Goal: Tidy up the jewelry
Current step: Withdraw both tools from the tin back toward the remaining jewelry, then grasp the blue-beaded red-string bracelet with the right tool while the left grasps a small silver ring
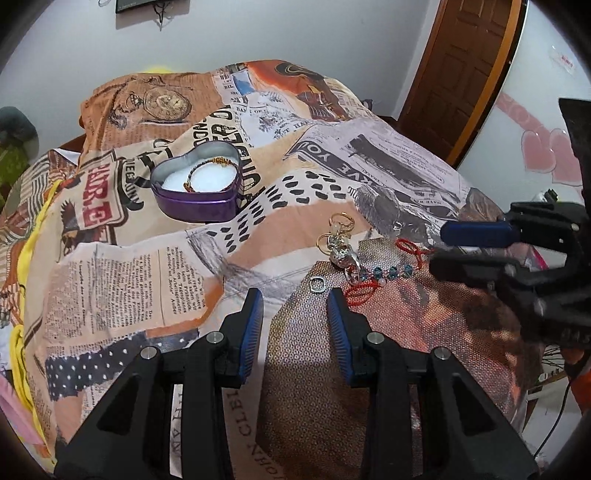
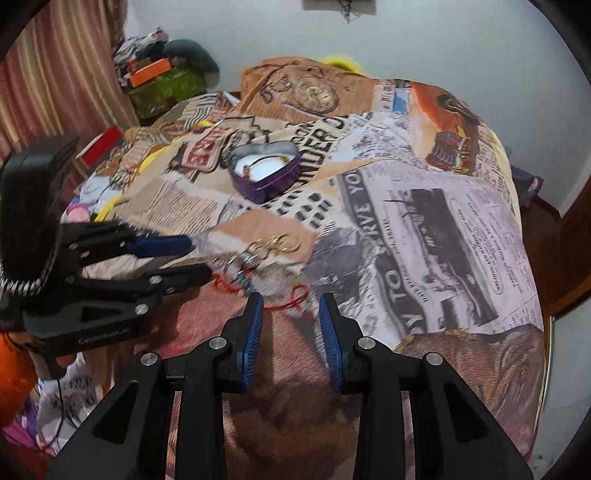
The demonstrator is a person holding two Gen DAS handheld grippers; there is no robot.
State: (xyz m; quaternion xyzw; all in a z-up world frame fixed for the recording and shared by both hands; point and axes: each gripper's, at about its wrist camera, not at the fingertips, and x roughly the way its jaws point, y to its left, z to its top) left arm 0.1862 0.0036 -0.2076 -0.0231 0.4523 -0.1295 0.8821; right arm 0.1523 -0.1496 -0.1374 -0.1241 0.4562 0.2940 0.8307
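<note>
Holding both claws apart and empty, I keep my left gripper (image 1: 295,295) low over the bedspread (image 1: 129,266), a small silver ring (image 1: 317,284) just beyond its tips. My right gripper (image 2: 291,301) reaches in from the right beside the red-corded bead bracelet (image 1: 384,273). One purple heart tin (image 1: 195,188) holds one bracelet; the tangled rings (image 1: 340,236) I cannot count.

Newspaper-print bedspread (image 1: 122,280), brown wooden door (image 1: 458,74), striped curtain (image 2: 55,74), perhaps a green box (image 2: 166,88), white wall (image 1: 295,29)
</note>
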